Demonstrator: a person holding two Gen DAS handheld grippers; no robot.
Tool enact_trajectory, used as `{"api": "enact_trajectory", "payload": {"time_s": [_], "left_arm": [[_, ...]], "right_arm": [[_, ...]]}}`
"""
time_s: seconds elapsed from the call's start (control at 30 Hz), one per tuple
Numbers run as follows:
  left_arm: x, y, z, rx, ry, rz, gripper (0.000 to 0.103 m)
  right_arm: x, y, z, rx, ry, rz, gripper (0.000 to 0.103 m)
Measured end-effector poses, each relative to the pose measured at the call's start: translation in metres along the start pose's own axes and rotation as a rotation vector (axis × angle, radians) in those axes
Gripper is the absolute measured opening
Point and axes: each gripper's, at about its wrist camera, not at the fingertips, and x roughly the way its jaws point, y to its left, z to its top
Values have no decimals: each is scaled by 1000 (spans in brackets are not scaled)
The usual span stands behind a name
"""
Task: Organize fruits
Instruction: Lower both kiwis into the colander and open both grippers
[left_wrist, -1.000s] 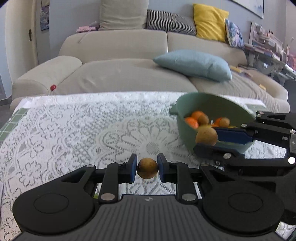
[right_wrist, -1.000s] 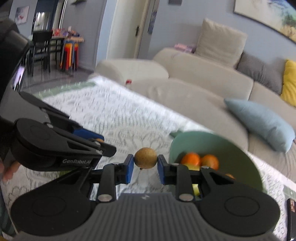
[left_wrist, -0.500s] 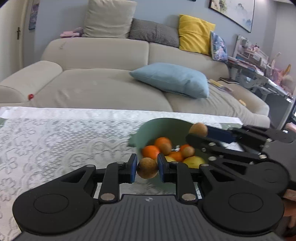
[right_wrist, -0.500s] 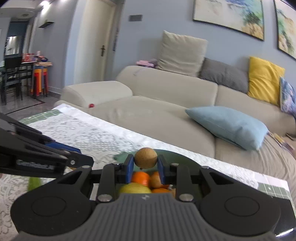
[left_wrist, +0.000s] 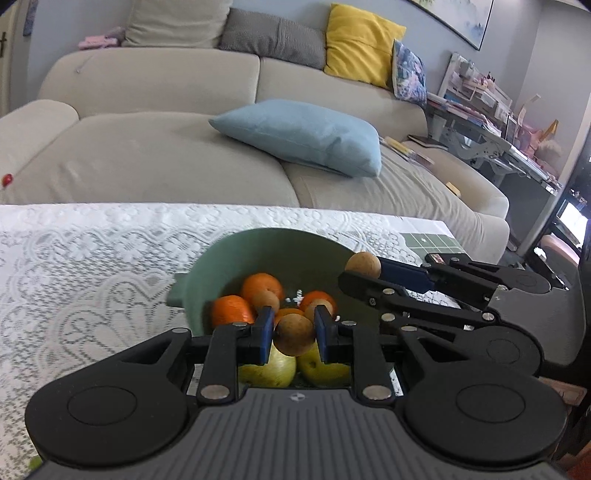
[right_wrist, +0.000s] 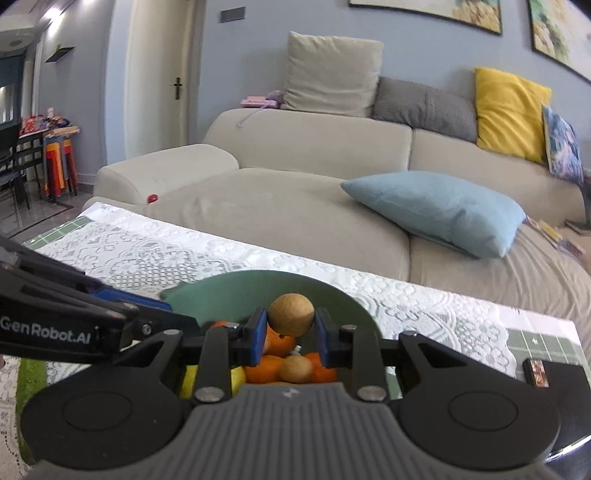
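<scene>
The biggest change is in the framing: a second ago the lace-covered surface (left_wrist: 92, 266) filled most of both wrist views and the green bowl (left_wrist: 295, 243) sat off to one side; now the bowl lies directly ahead of both grippers, with the beige sofa (left_wrist: 147, 155) and its blue cushion (left_wrist: 306, 136) behind. Both hands have swung across the surface to it together.

The left gripper (left_wrist: 294, 334) has its fingers narrowed onto a small round brown fruit (left_wrist: 295, 334), which now hangs over the near side of the bowl, above two yellow-green fruits (left_wrist: 269, 369). The right gripper (right_wrist: 290, 330) grips a second small brown fruit (right_wrist: 291, 314) in the same way, held above the bowl's middle; the left view shows it near the far right rim. Neither grip has altered while they travelled.

For the task, this looks like the end of the carry. Both fruits seem placed for release among the oranges (left_wrist: 229, 310) and the other brown fruits (left_wrist: 266, 300) already inside.

How high each fruit hangs above the pile is hard to judge through the fisheye. The gripper bodies hide the bowl's near rim and most of the yellow-green fruits, so their kind is unclear. A small dark object (right_wrist: 537, 373) at the surface's right edge is too small to identify.
</scene>
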Motion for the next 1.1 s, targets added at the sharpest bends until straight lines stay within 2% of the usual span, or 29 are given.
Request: {"api": "enact_trajectory", "payload": {"time_s": [0.2,0.33,0.7,1.1], "left_arm": [[21,-1,4,2,31,3,26],[36,6,7,-28,60,4,26],[55,24,10,-70,101,24,25],[63,27,11,-99,96,29,26]], "right_arm": [[18,-16,-6,31,42,1,24],[30,-22,-11,59,73,48,24],[54,-9,-16,-18,130,80,24],[54,-7,-18,-24,126,76,25]]}}
